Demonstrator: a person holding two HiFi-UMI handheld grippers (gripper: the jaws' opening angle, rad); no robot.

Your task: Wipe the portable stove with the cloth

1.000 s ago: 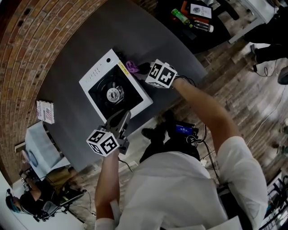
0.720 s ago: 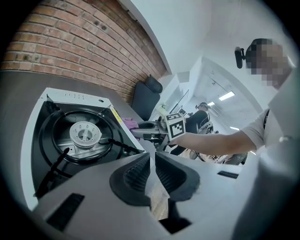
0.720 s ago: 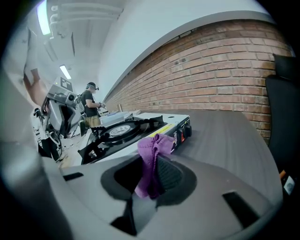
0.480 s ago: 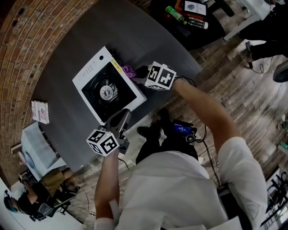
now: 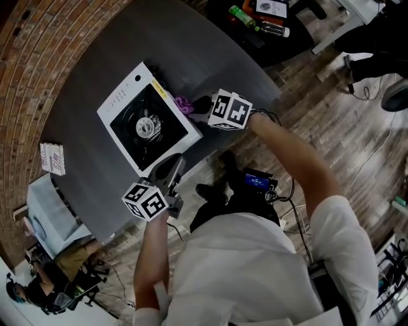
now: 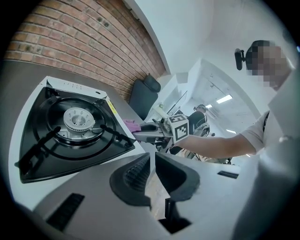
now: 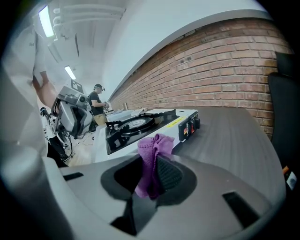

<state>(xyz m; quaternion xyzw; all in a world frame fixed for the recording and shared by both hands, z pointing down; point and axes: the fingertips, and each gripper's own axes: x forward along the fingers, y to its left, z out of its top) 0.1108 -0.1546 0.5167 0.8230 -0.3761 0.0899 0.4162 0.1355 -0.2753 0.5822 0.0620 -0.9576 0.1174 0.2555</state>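
Observation:
The portable stove [image 5: 145, 126] is white with a black burner top and sits on a round grey table [image 5: 210, 51]. My right gripper [image 5: 196, 105] is at the stove's right side, shut on a purple cloth [image 5: 184, 102]. In the right gripper view the cloth [image 7: 152, 157] is bunched between the jaws, just in front of the stove's knob side [image 7: 190, 125]. My left gripper [image 5: 173, 168] hovers at the stove's near corner, its jaws together with nothing in them. In the left gripper view the stove [image 6: 70, 126], the cloth [image 6: 130, 124] and the right gripper [image 6: 145, 136] are all visible.
A small printed box [image 5: 52, 158] lies near the table's left edge. Bottles and papers [image 5: 261, 16] sit on a dark table beyond. A seated person [image 5: 44, 290] is at the lower left. Wooden floor lies to the right of the table.
The head view has shifted, so the stove sits a little further up and left in frame. Both grippers keep their places beside the stove; the right still holds the cloth.

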